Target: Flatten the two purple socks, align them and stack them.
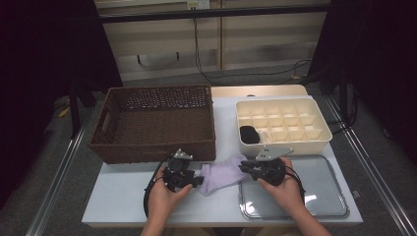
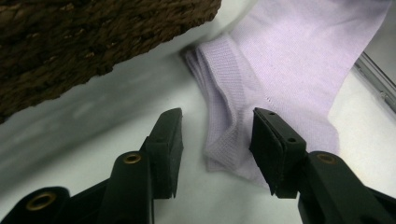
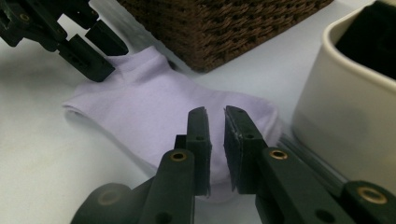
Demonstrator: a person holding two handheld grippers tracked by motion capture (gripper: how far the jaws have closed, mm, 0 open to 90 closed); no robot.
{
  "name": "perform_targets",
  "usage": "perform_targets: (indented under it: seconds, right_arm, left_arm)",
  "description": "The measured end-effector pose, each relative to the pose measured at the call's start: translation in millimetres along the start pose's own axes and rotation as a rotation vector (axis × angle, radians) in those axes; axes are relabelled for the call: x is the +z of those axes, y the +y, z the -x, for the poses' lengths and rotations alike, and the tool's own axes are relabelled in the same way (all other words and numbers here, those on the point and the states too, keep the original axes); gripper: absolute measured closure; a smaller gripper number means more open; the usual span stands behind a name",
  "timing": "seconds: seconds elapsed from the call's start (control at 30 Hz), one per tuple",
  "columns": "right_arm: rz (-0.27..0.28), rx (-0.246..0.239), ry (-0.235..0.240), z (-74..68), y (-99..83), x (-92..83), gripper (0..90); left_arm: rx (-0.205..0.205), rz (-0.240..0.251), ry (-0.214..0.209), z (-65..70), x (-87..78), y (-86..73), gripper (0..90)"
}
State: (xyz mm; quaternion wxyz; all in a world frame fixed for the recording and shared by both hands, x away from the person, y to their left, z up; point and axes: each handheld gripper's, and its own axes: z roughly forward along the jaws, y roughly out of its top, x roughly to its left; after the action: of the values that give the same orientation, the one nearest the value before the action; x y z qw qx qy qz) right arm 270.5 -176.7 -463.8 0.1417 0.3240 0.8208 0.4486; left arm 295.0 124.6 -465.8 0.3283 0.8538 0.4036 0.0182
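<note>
A pale lilac sock [image 1: 223, 173] lies flat on the white bench [image 1: 123, 196], near its front edge, between the two hands. Its ribbed cuff end points toward the left tongs [image 2: 215, 135], whose jaws stand wide apart, one on the bare bench and the other over the cuff's edge; in the left gripper view the cuff lies folded in soft ridges between them, not pinched. The far end of the sock is cut off by the top of that view.

The right tongs [image 3: 215, 140] are nearly closed, with a thin gap between the jaws, set over the sock's other end. Whether any fabric is caught in that gap cannot be told, since the jaws hide the spot. From above, both tongs are largely covered by their own bodies and the hands behind them.

Just behind the sock sits a dark brown woven basket [image 1: 157, 123]; its inside looks dim and hard to read. To the right stands a cream divided box [image 1: 280, 123], with a black item [image 1: 249, 133] in one near compartment and something pale, unclear, in the next. A clear lid [image 1: 314, 191] lies flat in front of the box, partly under the right hand.
</note>
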Motion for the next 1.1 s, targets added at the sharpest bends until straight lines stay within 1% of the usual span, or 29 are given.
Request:
perform_targets:
  seconds: [0.03, 0.1, 0.13, 0.17, 0.2, 0.23, 0.27, 0.3, 0.33, 0.37, 0.4, 0.43, 0.47, 0.5, 0.57, 0.6, 0.63, 0.7, 0.73, 0.77, 0.83, 0.87, 0.9, 0.97, 1.07, 1.1]
  right_arm:
    - [-0.002, 0.001, -0.008, 0.8, 0.8, -1.4, 81.0]
    - [-0.017, -0.010, -0.029, 2.2, -0.1, -1.8, 81.5]
    - [-0.038, -0.015, -0.033, 3.3, -2.7, 0.2, 81.6]
    - [-0.048, -0.011, -0.031, 4.2, -4.6, 1.8, 81.6]
    - [-0.056, -0.004, -0.025, 4.7, -7.3, 3.9, 81.7]
    - [-0.071, -0.007, -0.024, 5.0, -9.3, 5.8, 81.7]
    - [-0.083, -0.010, -0.023, 4.9, -10.5, 6.7, 81.8]
    - [-0.083, -0.010, -0.023, 4.9, -10.5, 6.7, 81.8]
    - [-0.094, -0.021, -0.028, 4.8, -12.5, 7.8, 82.2]
    - [-0.094, -0.021, -0.029, 4.7, -12.5, 7.7, 82.2]
    - [-0.094, -0.020, -0.029, 4.6, -12.5, 7.7, 82.3]
    - [-0.096, -0.024, -0.030, 4.5, -12.5, 7.8, 82.4]
    - [-0.098, -0.027, -0.030, 4.5, -12.6, 7.9, 82.5]
    - [-0.102, -0.024, -0.030, 3.8, -12.7, 8.3, 82.7]
    - [-0.104, -0.030, -0.029, 3.4, -12.6, 8.4, 82.9]
    - [-0.105, -0.030, -0.027, 3.4, -12.6, 8.5, 82.9]
    - [-0.105, -0.030, -0.024, 3.3, -12.7, 8.4, 82.8]
    - [-0.107, -0.024, -0.016, 2.6, -12.8, 8.1, 82.8]
    - [-0.108, -0.021, -0.010, 2.0, -12.8, 8.0, 82.8]
    - [-0.110, -0.021, 0.000, 1.3, -12.7, 8.0, 82.5]
    - [-0.109, -0.001, 0.030, -1.4, -12.1, 8.7, 81.4]
    - [-0.110, 0.003, 0.039, -3.1, -11.4, 8.9, 81.0]
    - [-0.112, -0.007, 0.043, -4.9, -10.0, 9.4, 79.9]
    - [-0.116, -0.012, 0.056, -9.5, -7.9, 10.4, 78.8]
    - [-0.128, -0.019, 0.074, -15.2, -5.9, 12.5, 78.9]
    - [-0.136, -0.020, 0.088, -17.6, -5.1, 13.5, 78.9]
  left_arm:
    - [-0.003, -0.002, 0.006, 0.3, -0.3, -0.1, 55.2]
    - [0.005, 0.004, 0.014, 1.3, 0.1, -1.3, 56.8]
    - [0.010, 0.005, 0.016, 2.1, 0.2, -1.6, 56.7]
    - [0.017, 0.003, 0.026, 3.5, 0.3, -1.7, 56.2]
    - [0.013, 0.000, 0.025, 3.7, 0.1, -1.7, 56.2]
    - [0.009, 0.000, 0.028, 4.2, 0.0, -1.8, 56.4]
    - [0.014, -0.008, 0.041, 6.2, 0.1, -1.3, 56.8]
    - [0.014, -0.008, 0.041, 6.2, 0.1, -1.3, 59.0]
    - [0.027, -0.010, 0.054, 7.4, 0.1, -1.6, 60.4]
    - [0.033, -0.014, 0.058, 8.0, 0.0, -1.8, 61.4]
    - [0.034, -0.015, 0.058, 8.6, -0.2, -2.1, 64.0]
    - [0.031, -0.018, 0.048, 8.9, -0.3, -2.2, 68.7]
    - [0.023, -0.028, 0.023, 9.5, -0.2, -2.1, 73.6]
    - [0.028, -0.026, 0.028, 9.8, -0.2, -2.3, 77.5]
    - [0.038, -0.033, 0.023, 11.2, -0.2, -1.6, 80.3]
    - [0.035, -0.036, 0.020, 11.0, -0.5, -1.1, 81.2]
    - [0.029, -0.039, 0.013, 9.8, -0.9, -0.8, 81.6]
    - [0.003, -0.046, -0.018, 3.7, -2.8, -0.5, 82.1]
    - [-0.005, -0.048, -0.024, 1.0, -4.0, -0.6, 82.3]
    - [0.000, -0.055, -0.031, -2.1, -5.5, -0.6, 82.4]
    - [-0.009, -0.050, -0.028, -7.6, -8.6, -1.0, 82.6]
    - [-0.006, -0.056, -0.037, -10.5, -9.9, -0.8, 82.6]
    - [-0.005, -0.047, -0.035, -12.4, -10.4, -1.2, 82.6]
    - [0.008, -0.054, -0.025, -16.7, -11.1, -1.0, 82.5]
    - [0.015, -0.061, -0.028, -22.7, -12.3, -0.5, 82.6]
    - [0.013, -0.061, -0.025, -24.1, -12.7, -0.3, 82.6]
